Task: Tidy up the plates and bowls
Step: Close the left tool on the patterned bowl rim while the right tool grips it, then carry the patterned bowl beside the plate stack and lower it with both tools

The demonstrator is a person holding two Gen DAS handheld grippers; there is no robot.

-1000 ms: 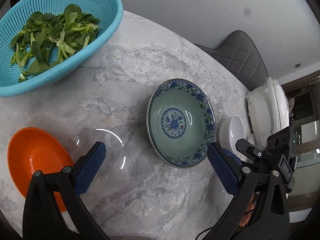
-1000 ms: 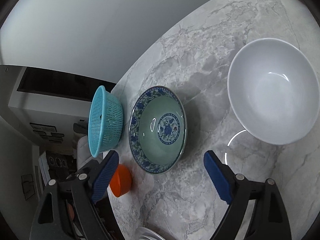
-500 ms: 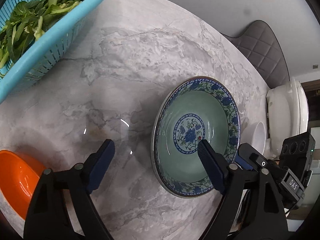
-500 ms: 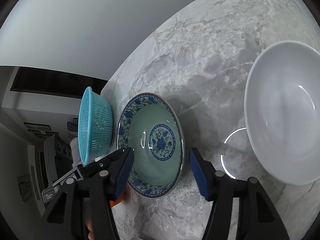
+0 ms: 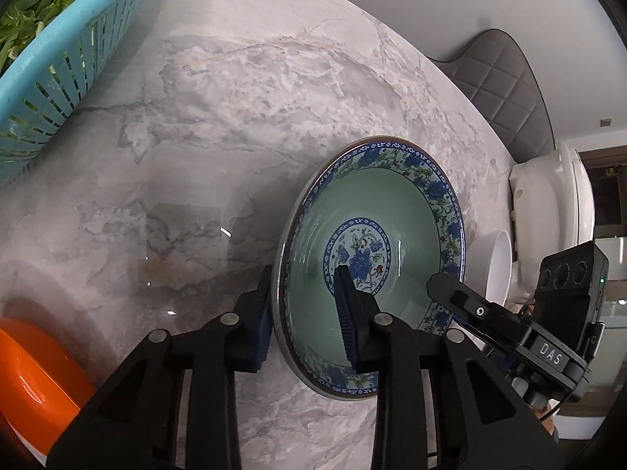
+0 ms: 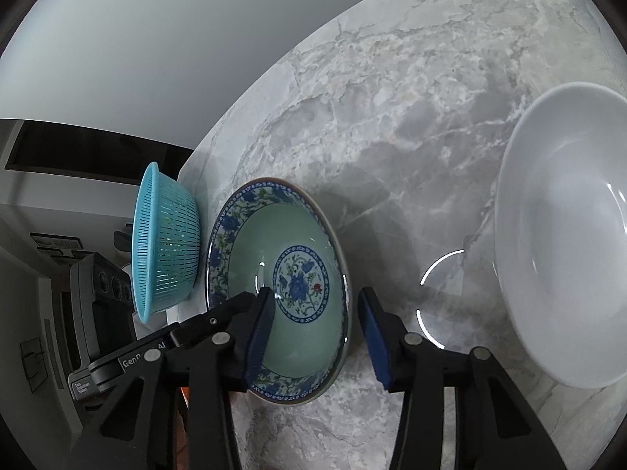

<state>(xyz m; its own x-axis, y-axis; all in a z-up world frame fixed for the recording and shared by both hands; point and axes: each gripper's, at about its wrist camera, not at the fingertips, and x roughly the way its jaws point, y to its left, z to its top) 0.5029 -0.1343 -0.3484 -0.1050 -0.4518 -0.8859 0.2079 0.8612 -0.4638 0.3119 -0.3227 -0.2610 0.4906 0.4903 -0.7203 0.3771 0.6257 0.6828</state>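
A green bowl with a blue floral rim (image 5: 392, 211) (image 6: 250, 250) sits on the marble table (image 5: 235, 117). My left gripper (image 5: 305, 286) straddles its near rim, one pad outside the wall and one inside the bowl. Its jaws are closing, and a gap still shows on the inner side. My right gripper (image 6: 313, 297) straddles the opposite rim, with its left pad inside and its right pad outside, clear of the rim. These jaws are closing too. A white bowl (image 6: 560, 243) (image 5: 493, 270) stands to the right. An orange bowl (image 5: 31, 384) lies at the lower left.
A turquoise colander (image 5: 58, 58) (image 6: 164, 243) holding green leaves stands at the table's far left. A white appliance (image 5: 548, 227) and a grey quilted chair back (image 5: 505, 78) lie past the table edge on the right.
Both grippers have come down onto the floral bowl and narrowed their jaws from wide open. Each now has one finger inside the bowl and one outside.
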